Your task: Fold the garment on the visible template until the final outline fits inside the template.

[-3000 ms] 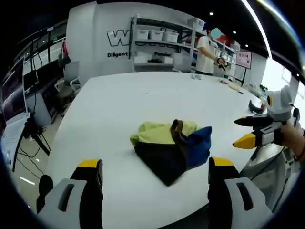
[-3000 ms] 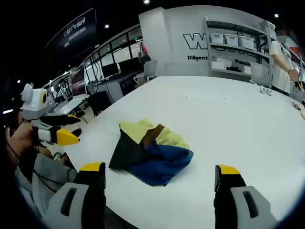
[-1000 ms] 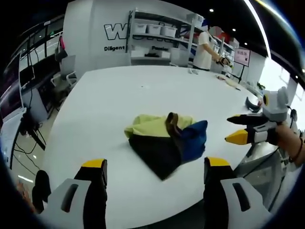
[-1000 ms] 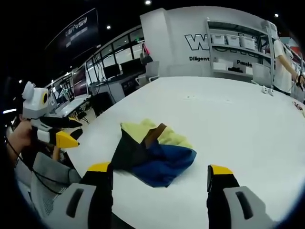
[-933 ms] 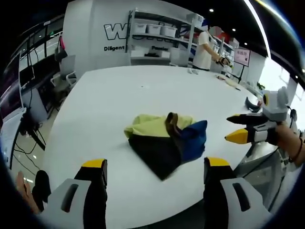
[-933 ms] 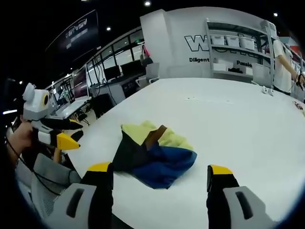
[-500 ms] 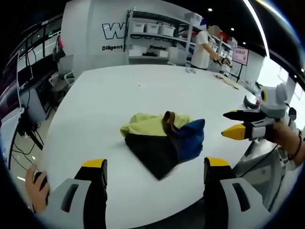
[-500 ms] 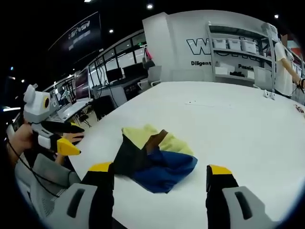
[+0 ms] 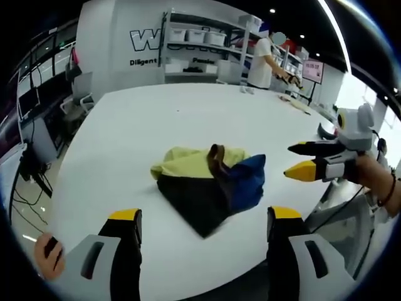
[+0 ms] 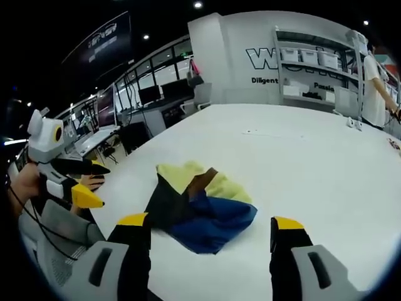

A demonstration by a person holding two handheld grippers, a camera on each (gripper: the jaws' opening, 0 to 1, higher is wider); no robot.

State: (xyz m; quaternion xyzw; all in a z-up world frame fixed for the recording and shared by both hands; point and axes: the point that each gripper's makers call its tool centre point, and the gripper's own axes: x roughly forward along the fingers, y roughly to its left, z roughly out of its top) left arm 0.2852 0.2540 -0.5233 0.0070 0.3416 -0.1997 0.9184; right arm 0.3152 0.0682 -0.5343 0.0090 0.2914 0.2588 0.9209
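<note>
One broad white table (image 9: 131, 132) carries everything, its bare top running back toward 12 o'clock in both views, where shelving (image 9: 200, 53) with pale bins stands against a lettered wall. At 1 o'clock in the left gripper view a person (image 9: 260, 59) in a white top stands at the table's far edge.

Near the middle of the table lies the garment (image 9: 210, 188), a bunched heap of yellow-green, black and blue cloth with a brown strip across the top. In the left gripper view the yellow part sits at 11 o'clock of the heap, the black at 6 and the blue at 3; in the right gripper view the garment (image 10: 200, 207) shows its black part at 9 o'clock and blue at 5. No marked outline shows under it, though the white surface may simply hide one.

The left gripper (image 9: 197, 229) rises at 6 o'clock of its own view with its yellow-tipped jaws spread wide, nothing between them, short of the cloth. It also appears at 9 o'clock in the right gripper view, off the table's edge.

The right gripper (image 10: 210, 232) likewise stands wide apart and empty, just short of the garment. Seen at 3 o'clock in the left gripper view, it is held by a hand (image 9: 374, 179) beside the table, its tips parted.
</note>
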